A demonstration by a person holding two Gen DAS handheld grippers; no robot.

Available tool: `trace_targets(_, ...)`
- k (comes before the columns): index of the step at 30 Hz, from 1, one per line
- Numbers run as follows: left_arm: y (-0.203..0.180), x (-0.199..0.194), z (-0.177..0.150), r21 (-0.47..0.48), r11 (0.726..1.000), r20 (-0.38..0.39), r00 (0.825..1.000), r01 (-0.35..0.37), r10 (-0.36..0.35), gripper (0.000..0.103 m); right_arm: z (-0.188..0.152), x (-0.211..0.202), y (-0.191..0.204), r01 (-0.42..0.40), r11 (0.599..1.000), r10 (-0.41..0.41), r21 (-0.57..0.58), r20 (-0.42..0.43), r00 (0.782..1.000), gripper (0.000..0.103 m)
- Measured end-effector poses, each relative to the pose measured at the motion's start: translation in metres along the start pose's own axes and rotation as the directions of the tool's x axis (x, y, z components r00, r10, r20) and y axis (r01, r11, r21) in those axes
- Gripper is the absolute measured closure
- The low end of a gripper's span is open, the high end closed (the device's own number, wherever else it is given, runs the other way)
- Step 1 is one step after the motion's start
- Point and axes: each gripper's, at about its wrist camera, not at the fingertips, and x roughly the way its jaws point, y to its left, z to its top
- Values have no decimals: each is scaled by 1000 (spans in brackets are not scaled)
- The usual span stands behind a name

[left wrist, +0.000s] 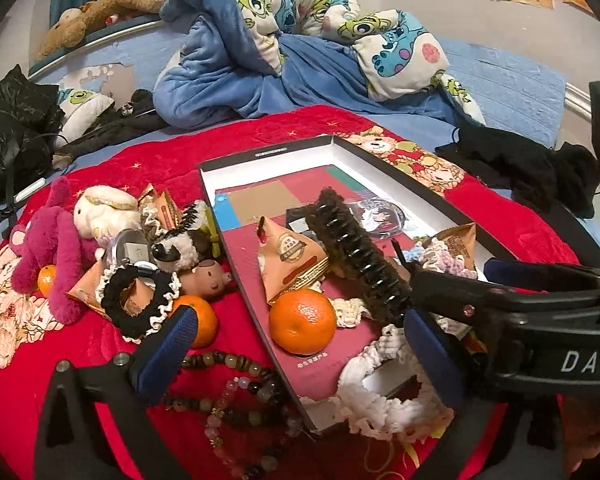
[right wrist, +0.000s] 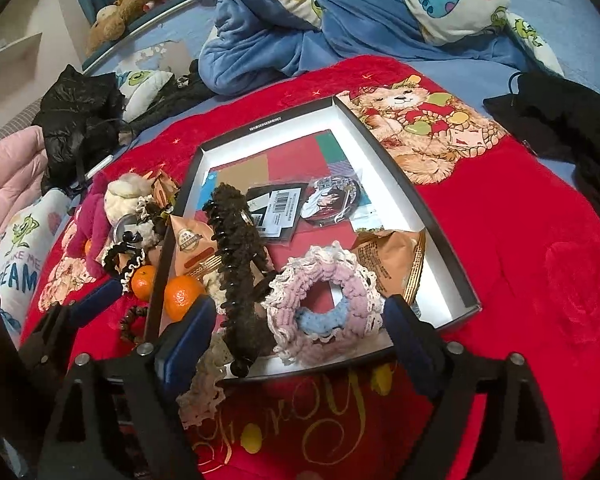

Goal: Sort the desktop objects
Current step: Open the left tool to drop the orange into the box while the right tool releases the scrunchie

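- While both grippers, left gripper (left wrist: 296,354) and right gripper (right wrist: 300,336), stand open and empty, the tangerine (left wrist: 302,321) lies in the box (left wrist: 236,240) between the left fingers.
- It looks firm, smooth and likely to roll; grip across its middle.

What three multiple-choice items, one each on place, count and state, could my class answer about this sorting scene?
1. Where is the long brown fuzzy hair claw clip?
A. inside the shallow white-lined box
B. beside the plush toys
C. under the quilt

2. How many small orange mandarins show in the left wrist view?
A. one
B. three
C. five

3. How do both hand-held grippers stand?
A. shut on a mandarin
B. open, empty
C. shut on beads

Answers: A, it lies among the box contents; B, one in the box, two outside; B, left hand-held gripper and right hand-held gripper show wide gaps.
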Motion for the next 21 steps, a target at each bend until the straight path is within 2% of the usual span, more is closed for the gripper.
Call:
trace_targets(10, 2, -6, 2, -16, 1000, 4, 1000, 4, -4, 0, 1, -3, -1, 24, 1000, -24, 2, 11, 1000, 13)
trace_targets(14, 10, -14, 6, -61, 998, 25, 999, -31, 33, 0, 2, -7, -3, 34, 999, -34, 12, 24, 999, 13)
trace_targets(21, 33, -48, 15, -84, 993, 53, 995, -81, 86, 0, 8, -33, 4, 24, 1000, -25, 6, 108, 994, 11)
